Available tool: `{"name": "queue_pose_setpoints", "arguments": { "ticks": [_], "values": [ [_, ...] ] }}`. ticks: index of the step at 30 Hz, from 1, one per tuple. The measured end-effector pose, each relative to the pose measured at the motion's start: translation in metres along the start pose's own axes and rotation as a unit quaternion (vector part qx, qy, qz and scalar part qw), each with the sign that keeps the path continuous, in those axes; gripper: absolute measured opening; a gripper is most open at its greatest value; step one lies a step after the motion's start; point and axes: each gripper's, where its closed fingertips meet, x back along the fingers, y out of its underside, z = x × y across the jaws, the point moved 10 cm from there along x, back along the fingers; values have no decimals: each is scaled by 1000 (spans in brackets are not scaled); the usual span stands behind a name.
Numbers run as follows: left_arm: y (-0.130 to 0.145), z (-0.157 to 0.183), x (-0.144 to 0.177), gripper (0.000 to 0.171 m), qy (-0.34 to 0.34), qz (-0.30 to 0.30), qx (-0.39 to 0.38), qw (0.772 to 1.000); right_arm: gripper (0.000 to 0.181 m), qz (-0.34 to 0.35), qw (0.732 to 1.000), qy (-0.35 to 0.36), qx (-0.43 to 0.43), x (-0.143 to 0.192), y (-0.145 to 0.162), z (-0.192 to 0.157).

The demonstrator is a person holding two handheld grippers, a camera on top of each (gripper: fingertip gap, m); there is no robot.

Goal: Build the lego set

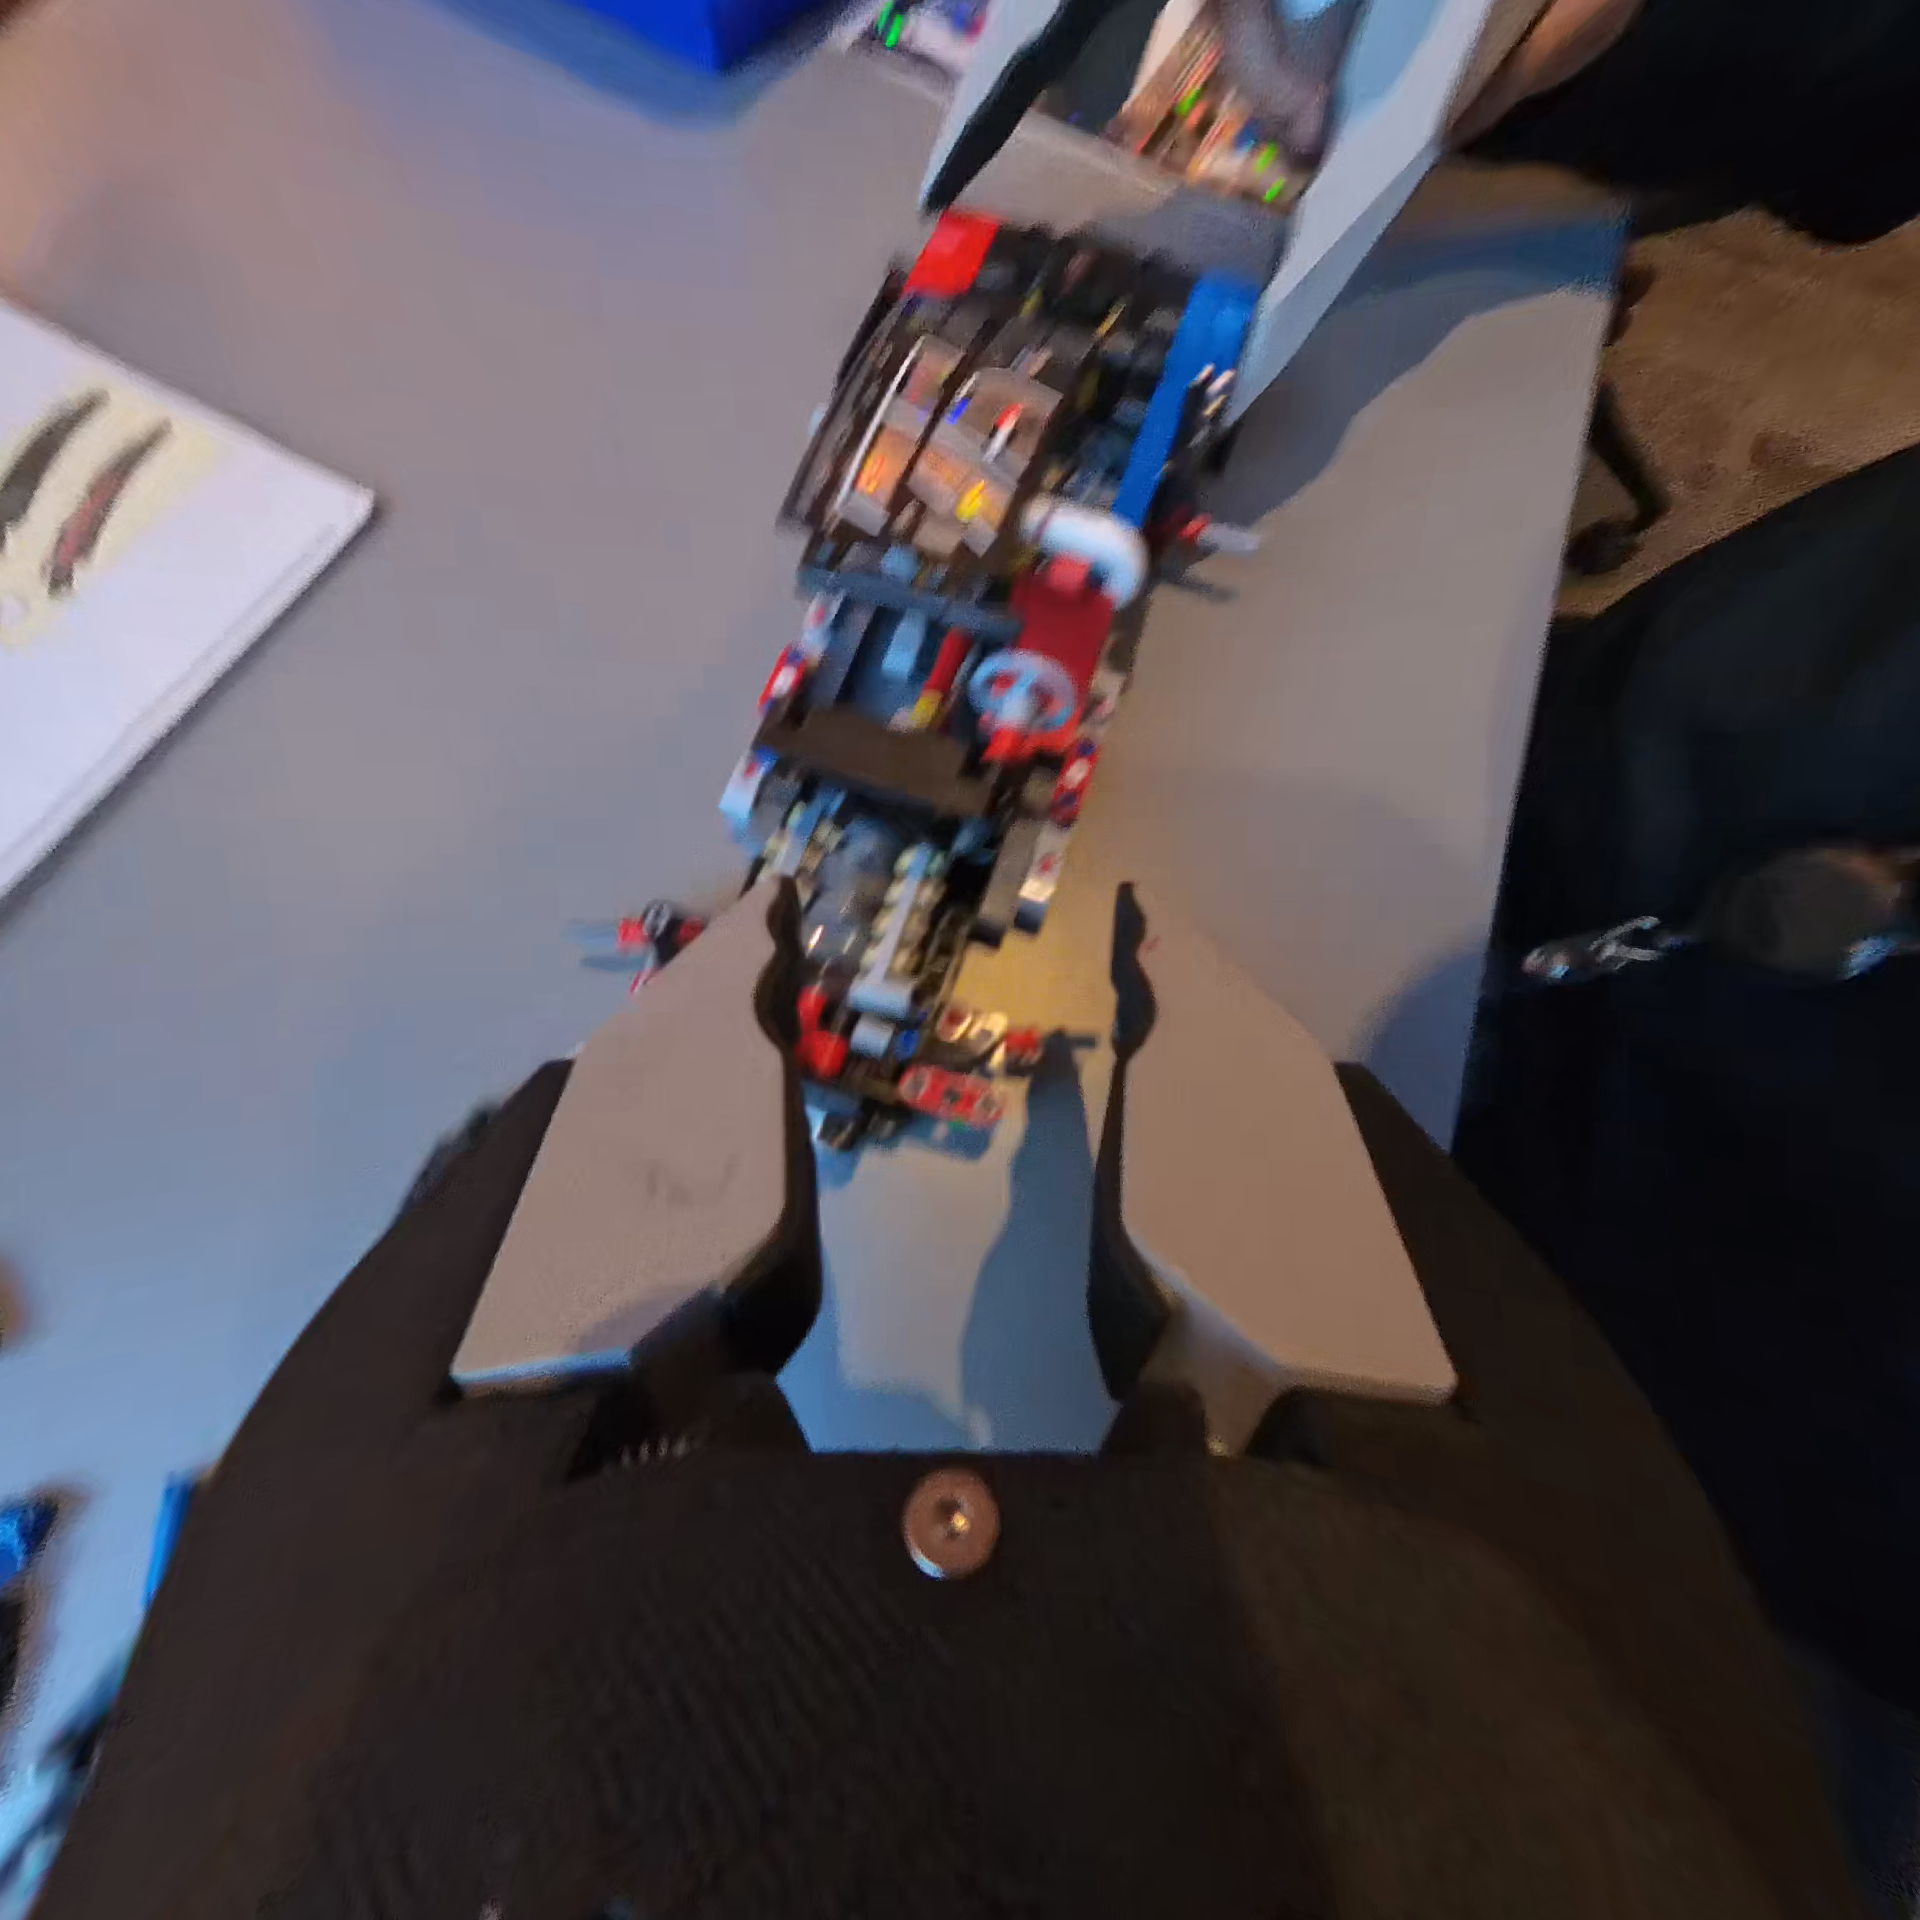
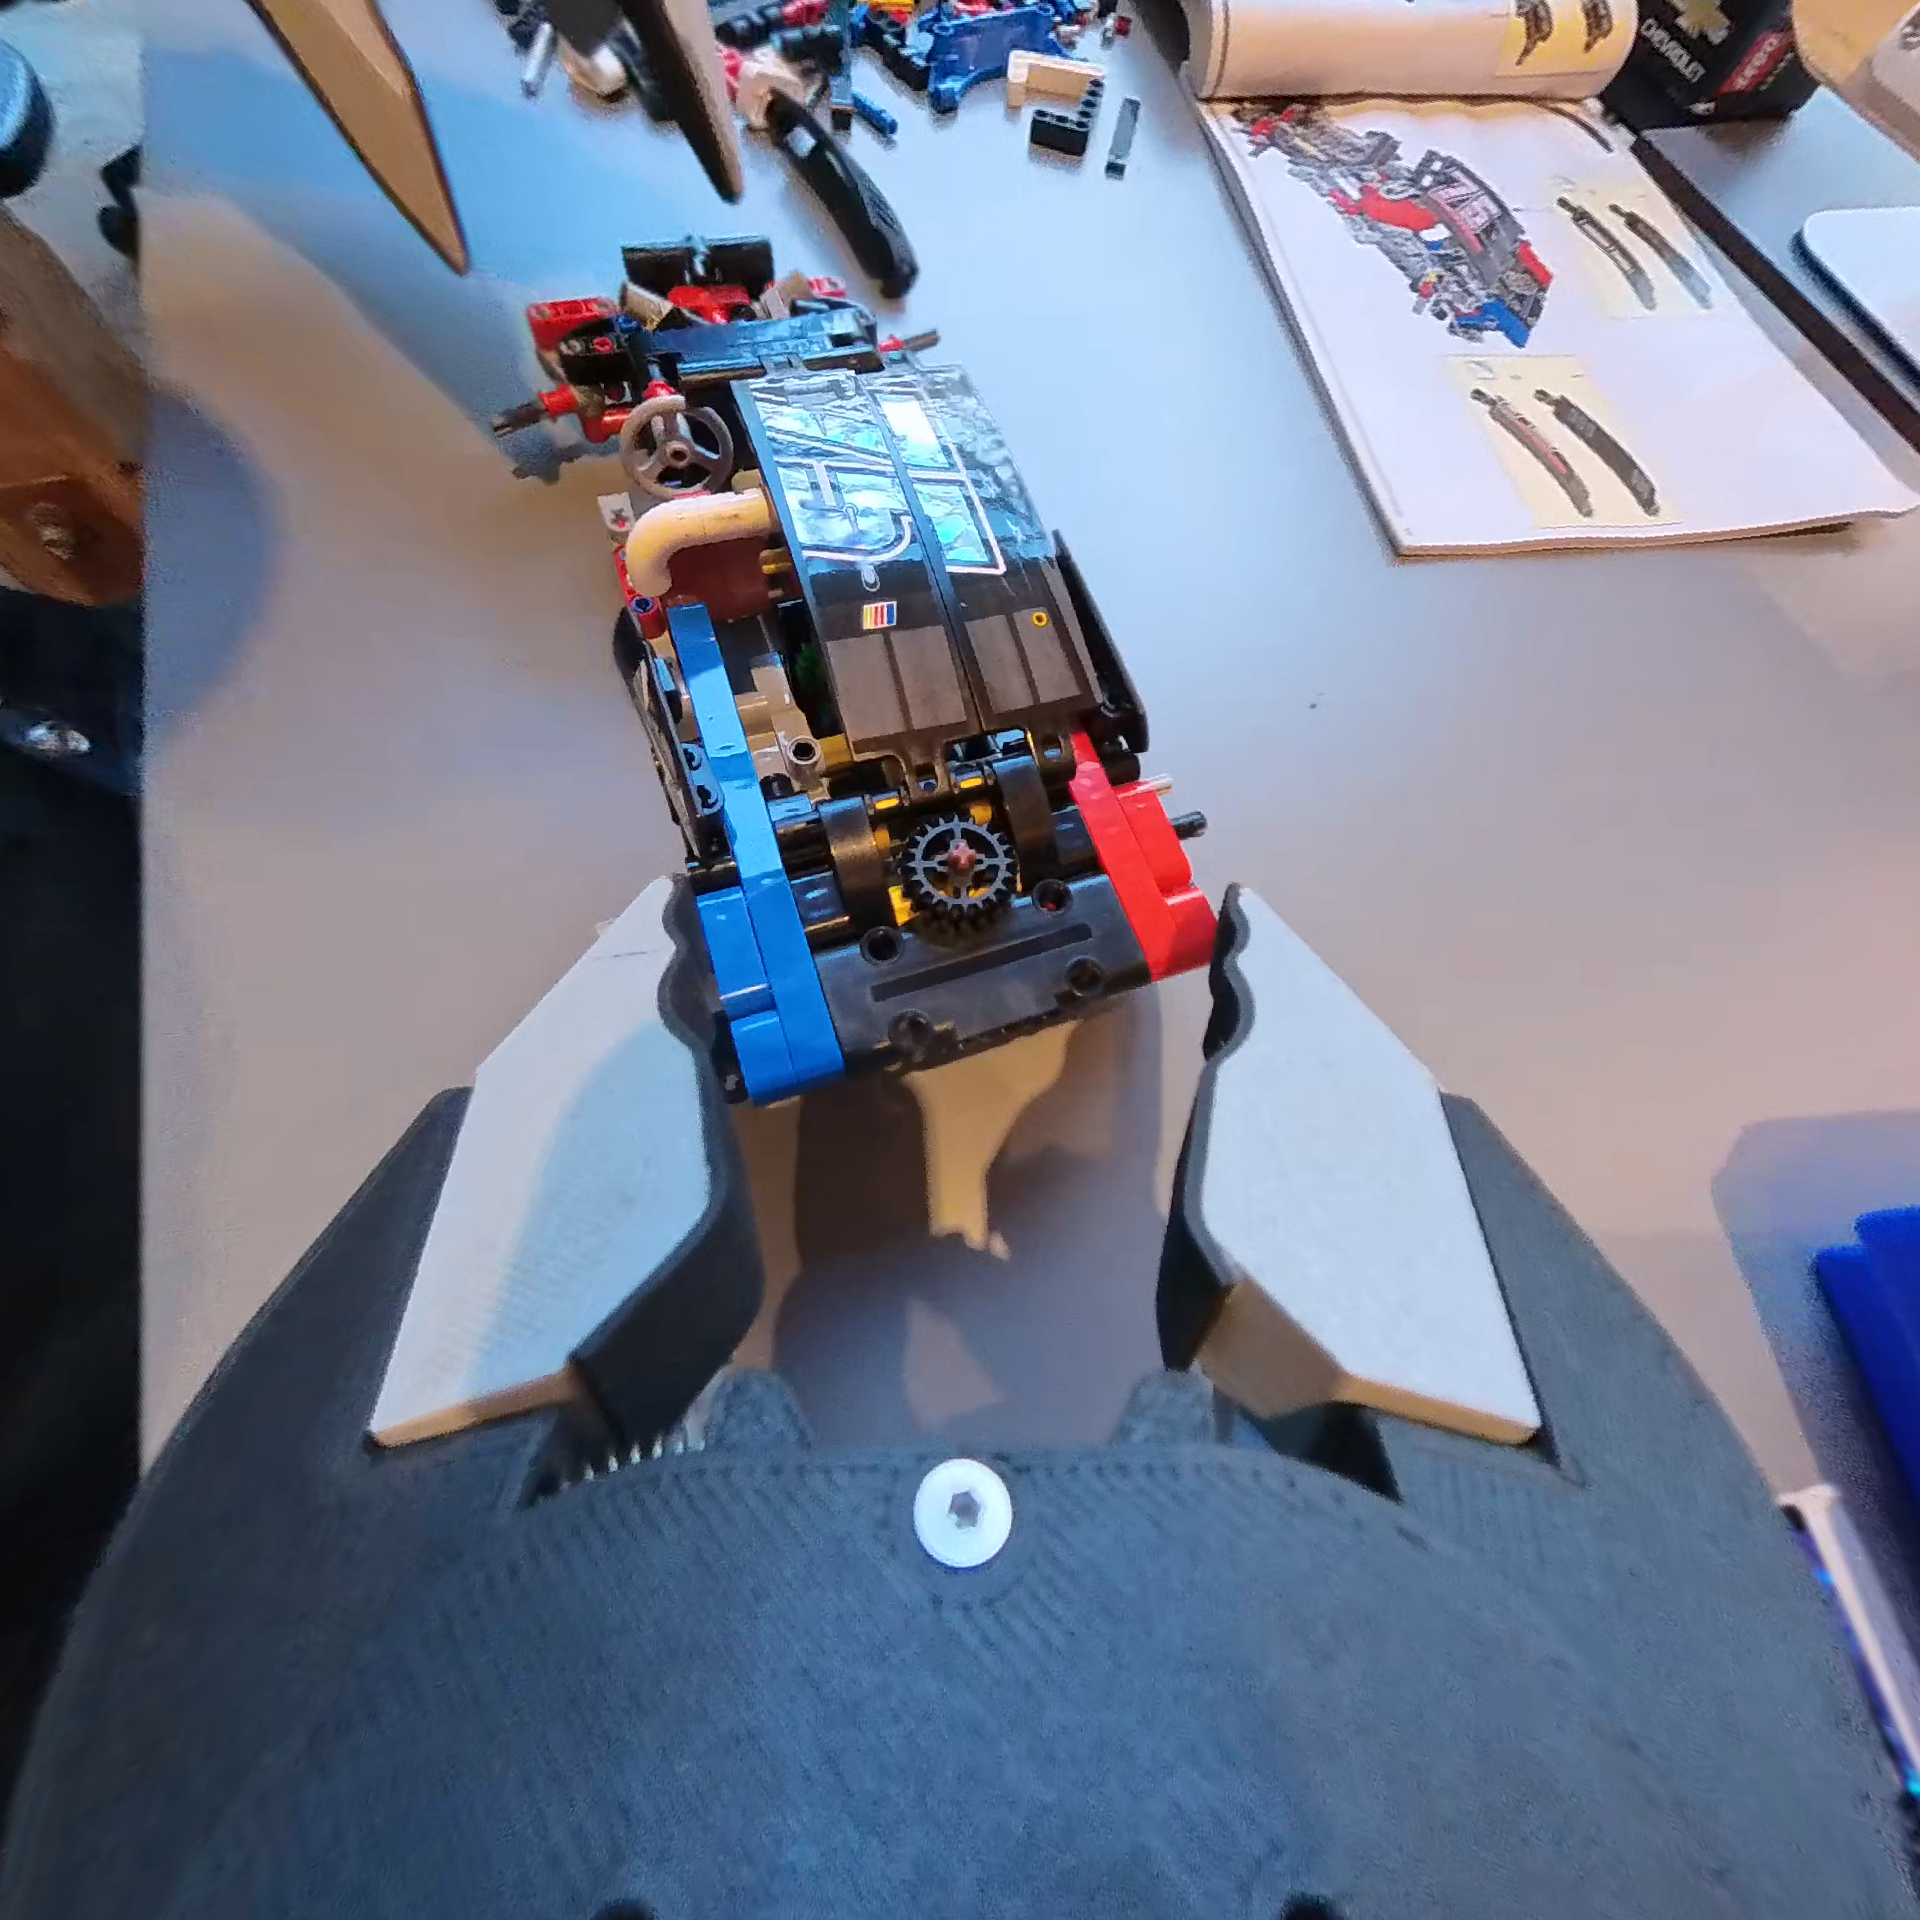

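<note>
- Left wrist view: your left gripper (image 1: 951, 935) is spread wide and holds nothing. The picture is blurred by motion.
- The lego car (image 1: 956, 623) lies lengthwise on the grey table (image 1: 468, 727), stretching straight away from your fingers. Its near end, with red and grey small parts, sits in the gap between the two fingertips; whether either fingertip touches it cannot be told through the blur.
- At the car's far end, the right gripper (image 1: 1122, 208) frames the blue and red corners from the opposite side.
- The instruction booklet (image 1: 135, 582) lies open well off to the left of the car.
- Right wrist view: your right gripper (image 2: 951, 940) is parted wide around the car's (image 2: 894, 644) near end. The left fingertip sits against the blue beam (image 2: 764, 956); the right fingertip stands just beside the red beam (image 2: 1153, 883), with a thin gap showing, so there is no firm grip.
- A black gear (image 2: 956, 862) faces you between those two beams. The steering wheel (image 2: 677, 449) and a white curved pipe (image 2: 686, 535) sit farther along, on the left.
- Loose parts (image 2: 883, 62) lie scattered at the table's far edge; the booklet (image 2: 1538, 332) lies open on the right, well apart from the car.
</note>
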Motion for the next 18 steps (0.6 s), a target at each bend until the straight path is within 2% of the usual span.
{"name": "queue_pose_setpoints", "arguments": {
  "ticks": [3, 5, 7, 11, 18],
  "values": [
    [-27, 1, -10, 44, 33, 38, -35, 998, 94, 5, 1000, 7, -5, -6, -2, 11],
    [-38, -5, -23, 38, 46, 36, -47, 997, 94, 0, 1000, 10, -4, -9, -4, 16],
    [-44, -13, -36, 37, 55, 17, -54, 997, 93, -5, 1000, 14, 0, -10, -6, 18],
    [-51, -21, -50, 41, 73, 25, -50, 996, 86, -4, 1000, 23, 12, -7, -8, 15],
    [-50, -30, -53, 35, 96, 45, -30, 994, 85, 1, 1000, 25, 2, -7, -8, 11]
  ]
}}
